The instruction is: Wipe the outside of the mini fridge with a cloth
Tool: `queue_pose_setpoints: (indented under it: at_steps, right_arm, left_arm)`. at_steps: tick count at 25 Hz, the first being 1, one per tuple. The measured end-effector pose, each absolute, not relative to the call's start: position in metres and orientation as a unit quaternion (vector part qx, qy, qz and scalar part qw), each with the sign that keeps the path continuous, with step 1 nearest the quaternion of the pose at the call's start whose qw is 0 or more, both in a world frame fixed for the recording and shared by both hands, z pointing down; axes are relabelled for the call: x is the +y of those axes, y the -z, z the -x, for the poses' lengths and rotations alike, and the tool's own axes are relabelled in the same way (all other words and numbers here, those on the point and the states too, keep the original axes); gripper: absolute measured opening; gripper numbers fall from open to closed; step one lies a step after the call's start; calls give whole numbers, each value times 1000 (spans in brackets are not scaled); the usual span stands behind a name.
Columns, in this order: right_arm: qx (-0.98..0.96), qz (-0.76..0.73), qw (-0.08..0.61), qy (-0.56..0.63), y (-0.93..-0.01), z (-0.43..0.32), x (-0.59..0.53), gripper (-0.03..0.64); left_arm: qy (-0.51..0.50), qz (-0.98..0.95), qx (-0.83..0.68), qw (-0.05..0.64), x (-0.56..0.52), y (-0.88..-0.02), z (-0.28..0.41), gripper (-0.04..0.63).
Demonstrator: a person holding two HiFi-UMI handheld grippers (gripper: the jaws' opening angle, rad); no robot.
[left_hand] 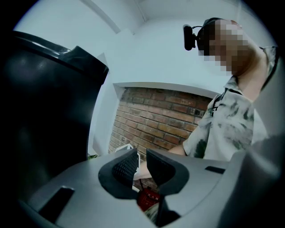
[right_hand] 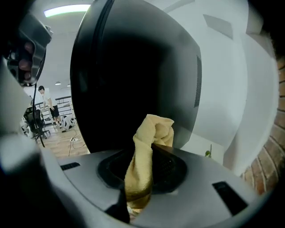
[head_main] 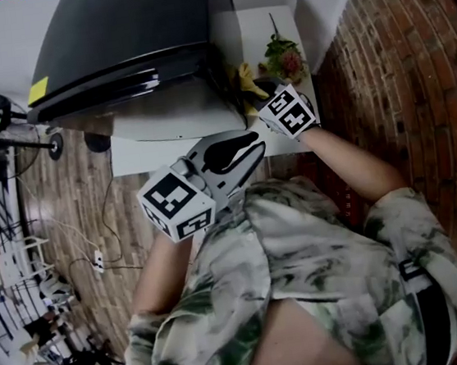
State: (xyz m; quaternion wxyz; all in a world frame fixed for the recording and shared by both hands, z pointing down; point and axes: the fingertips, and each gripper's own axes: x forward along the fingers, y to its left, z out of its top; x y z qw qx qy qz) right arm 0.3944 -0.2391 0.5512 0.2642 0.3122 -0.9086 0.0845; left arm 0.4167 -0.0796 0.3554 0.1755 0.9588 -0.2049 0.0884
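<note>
Right gripper view is filled by the black mini fridge (right_hand: 133, 80), whose dark side panel is faced at close range by the yellow cloth (right_hand: 149, 147). The cloth is pinched in the jaws of the right gripper (right_hand: 150, 162), with a bunched end standing beyond the tips, presumably so that soft fabric rather than hard jaw is brought against the panel. Contact between cloth and fridge cannot be confirmed. In the head view the fridge is seen standing on a white table (head_main: 267, 28) in a corner beside a brick wall (head_main: 389, 75), and the cloth is held at the fridge's right side, near a small plant (head_main: 283, 55). The right gripper is carried on an arm stretched forward and bent at the elbow. The left gripper (head_main: 244, 144) is held back near the person's chest, angled towards the fridge's front corner. Its jaws are set narrowly apart with nothing between them, so it is judged idle while the wiping falls to the other hand
</note>
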Motion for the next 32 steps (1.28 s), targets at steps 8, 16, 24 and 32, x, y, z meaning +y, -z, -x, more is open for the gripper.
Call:
queue_pose_setpoints:
  at_steps: [8,16,24,32]
  right_arm:
    - [-894,-301,314,-104,-611,-395,-245,95]
    - [-888,-318,311,-113,-603,-409,-251,95]
    - [-865,-423,250,-106,-503,-444,-243,96]
    - [-794,-570,197,-73,-391,-426,-168,95]
  left_arm:
    - [-93,-952,-223,186,-83,-362,-406,59]
    - [-86,-953,-217,192,-81,-367,-387,60]
    - [-61,-966,-175,182,-74,-360,-329,60]
    - [-68,-982,-65,165,-33,-361,-209,60]
